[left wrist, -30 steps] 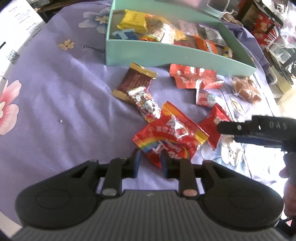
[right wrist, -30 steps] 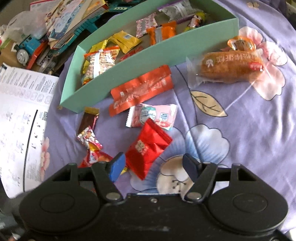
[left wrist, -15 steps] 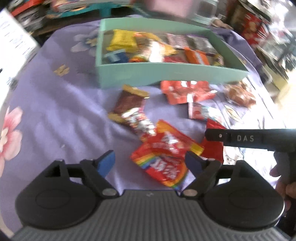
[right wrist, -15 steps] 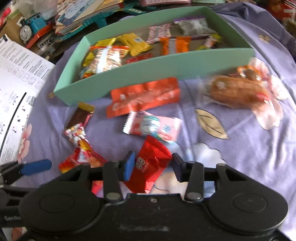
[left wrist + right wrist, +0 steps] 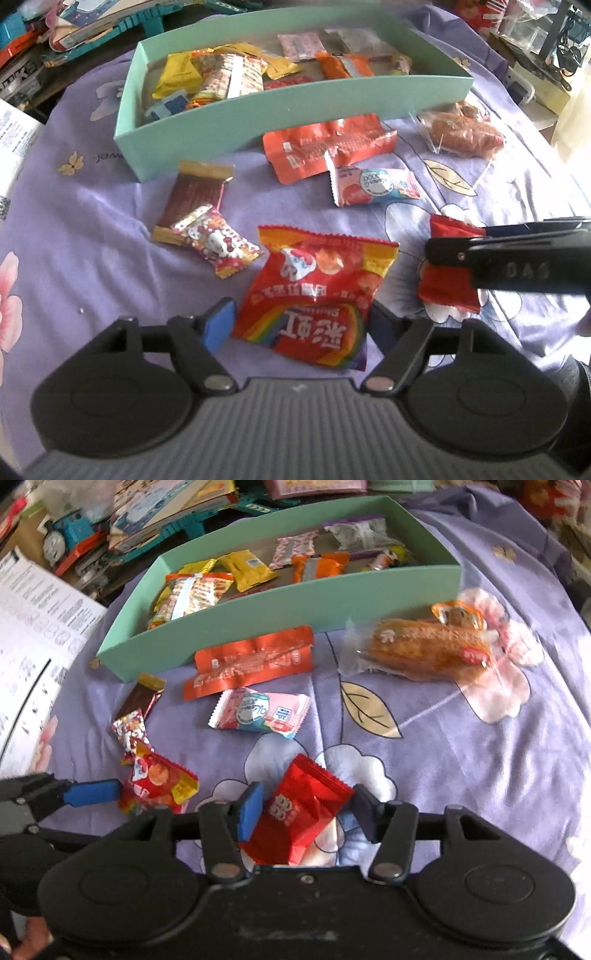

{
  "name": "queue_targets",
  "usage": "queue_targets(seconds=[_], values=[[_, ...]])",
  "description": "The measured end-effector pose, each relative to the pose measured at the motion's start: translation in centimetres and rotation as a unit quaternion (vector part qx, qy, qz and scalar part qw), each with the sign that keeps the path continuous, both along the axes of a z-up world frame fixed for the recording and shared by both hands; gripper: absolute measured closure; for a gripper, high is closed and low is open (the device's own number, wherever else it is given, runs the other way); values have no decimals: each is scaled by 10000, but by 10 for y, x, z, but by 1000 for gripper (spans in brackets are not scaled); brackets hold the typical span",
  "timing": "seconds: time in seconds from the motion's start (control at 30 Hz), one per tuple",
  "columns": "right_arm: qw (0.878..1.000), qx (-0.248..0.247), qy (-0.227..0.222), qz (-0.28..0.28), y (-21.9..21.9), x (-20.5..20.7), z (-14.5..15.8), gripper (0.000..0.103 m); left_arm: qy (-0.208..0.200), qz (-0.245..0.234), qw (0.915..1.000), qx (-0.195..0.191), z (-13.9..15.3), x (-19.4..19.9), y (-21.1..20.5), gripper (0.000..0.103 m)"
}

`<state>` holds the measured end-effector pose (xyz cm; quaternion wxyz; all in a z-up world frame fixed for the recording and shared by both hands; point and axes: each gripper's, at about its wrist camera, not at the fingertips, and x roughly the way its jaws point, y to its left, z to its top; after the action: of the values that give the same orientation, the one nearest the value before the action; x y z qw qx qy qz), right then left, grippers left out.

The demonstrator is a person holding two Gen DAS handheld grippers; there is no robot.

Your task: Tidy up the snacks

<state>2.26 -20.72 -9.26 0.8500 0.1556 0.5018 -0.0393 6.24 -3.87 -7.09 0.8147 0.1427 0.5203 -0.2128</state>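
Now seven loose snacks, one mint box (image 5: 295, 107), left tongs (image 5: 299, 325) closing, right tongs (image 5: 306, 812) opening

Left tongs (image 5: 301, 325), pinched beside the rainbow candy bag (image 5: 314, 295) before, now straddle it, closing; right tongs (image 5: 304, 812) now straddle the red packet (image 5: 295, 808), opening

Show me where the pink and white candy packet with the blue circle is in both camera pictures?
Left wrist view: the pink and white candy packet lies right of centre on the purple flowered cloth, below the long orange wrapper.
Right wrist view: the same packet lies left of centre, again just below the orange wrapper.
Shared landmark: the mint green cardboard box of snacks behind both.
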Motion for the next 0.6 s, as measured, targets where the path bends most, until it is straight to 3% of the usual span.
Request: queue_targets(seconds=[0.23, 0.3, 0.33, 0.37, 0.6], values=[[9998, 161, -85, -2, -9, -5, 0, 49, 152, 152, 9997, 88, -5, 8, -4, 24], [9998, 182, -102, 13, -11, -8, 0, 53, 0, 93, 9998, 193, -7, 5, -10, 25], [9997, 196, -117, 6, -11, -8, 0, 55, -66, 50, 9997, 215, -8, 3, -13, 28], [9995, 272, -139, 19, -12, -9, 0, 67, -102, 11, 9997, 201, -7, 2, -15, 30], [9989, 425, -188, -110, -18, -15, 4, 71, -105, 167, 9997, -132, 8, 1, -8, 53]])
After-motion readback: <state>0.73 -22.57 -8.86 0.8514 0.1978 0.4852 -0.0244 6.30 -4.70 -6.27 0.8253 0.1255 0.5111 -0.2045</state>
